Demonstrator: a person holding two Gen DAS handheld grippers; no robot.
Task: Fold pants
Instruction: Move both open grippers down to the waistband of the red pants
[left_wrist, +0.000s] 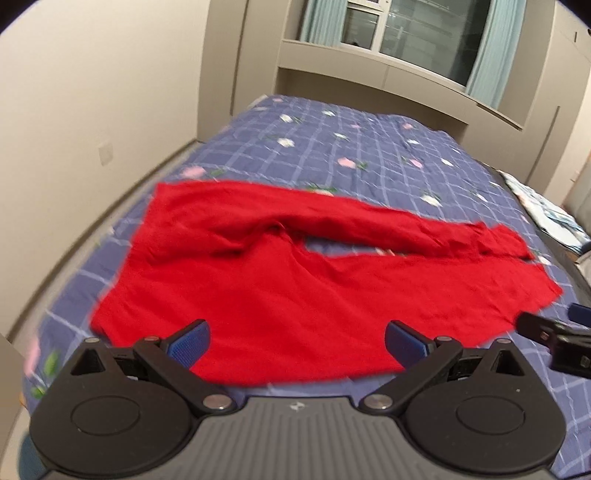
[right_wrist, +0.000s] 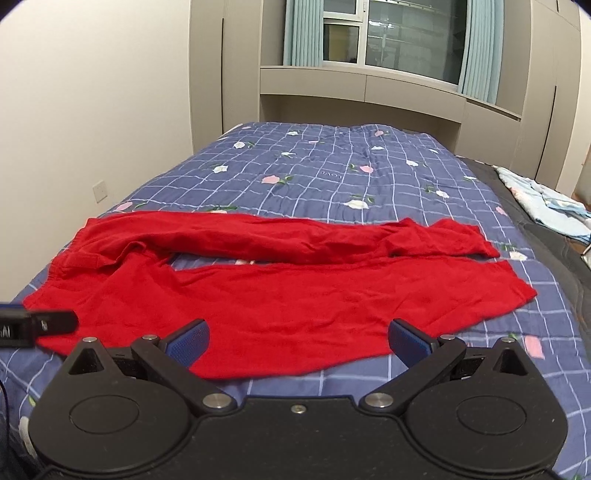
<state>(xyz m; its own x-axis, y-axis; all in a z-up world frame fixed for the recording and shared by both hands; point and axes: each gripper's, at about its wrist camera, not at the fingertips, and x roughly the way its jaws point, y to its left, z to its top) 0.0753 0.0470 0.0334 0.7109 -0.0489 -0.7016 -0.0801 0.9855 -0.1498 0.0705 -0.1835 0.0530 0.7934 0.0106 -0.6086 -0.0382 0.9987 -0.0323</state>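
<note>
Red pants (left_wrist: 280, 295) lie spread across the blue checked bedspread (left_wrist: 362, 147), waistband to the left, two legs running right with a gap between them. They also show in the right wrist view (right_wrist: 295, 295). My left gripper (left_wrist: 297, 341) is open and empty, hovering just above the near edge of the pants by the waist end. My right gripper (right_wrist: 299, 339) is open and empty above the near leg's lower edge. The right gripper's tip shows at the right edge of the left wrist view (left_wrist: 554, 332). The left gripper's tip shows at the left edge of the right wrist view (right_wrist: 40, 323).
The bed (right_wrist: 332, 166) runs away from me to beige cabinets (right_wrist: 362, 85) under a window (right_wrist: 406, 33) with teal curtains. A beige wall (right_wrist: 92, 110) lies on the left. A light blue cloth (right_wrist: 546, 206) lies at the bed's right edge.
</note>
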